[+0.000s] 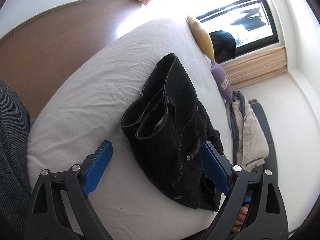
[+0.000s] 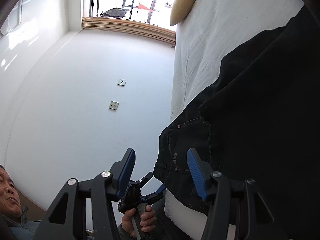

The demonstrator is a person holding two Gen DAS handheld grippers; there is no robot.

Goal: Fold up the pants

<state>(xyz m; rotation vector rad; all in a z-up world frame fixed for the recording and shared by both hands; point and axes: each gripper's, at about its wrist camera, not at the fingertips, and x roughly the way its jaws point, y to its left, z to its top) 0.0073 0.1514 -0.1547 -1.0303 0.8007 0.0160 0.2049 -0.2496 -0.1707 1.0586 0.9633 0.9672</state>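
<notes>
On white bed (image 1: 84, 92), folded black pants (image 1: 172, 124), left hand-held gripper (image 1: 158, 152) released, right hand-held gripper (image 2: 161, 160) released

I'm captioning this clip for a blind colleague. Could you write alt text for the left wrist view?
Folded black jeans lie on a white-sheeted bed, hems toward the camera's left, with the open left gripper hanging just over their near end. Beyond them, a yellow pillow and a purple pillow sit at the bed's far edge below a bright window.

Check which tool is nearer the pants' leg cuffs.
Left, likely: cuffs lie just ahead of the left tool; right tool straddles the waistband edge, cuffs unseen.
</notes>
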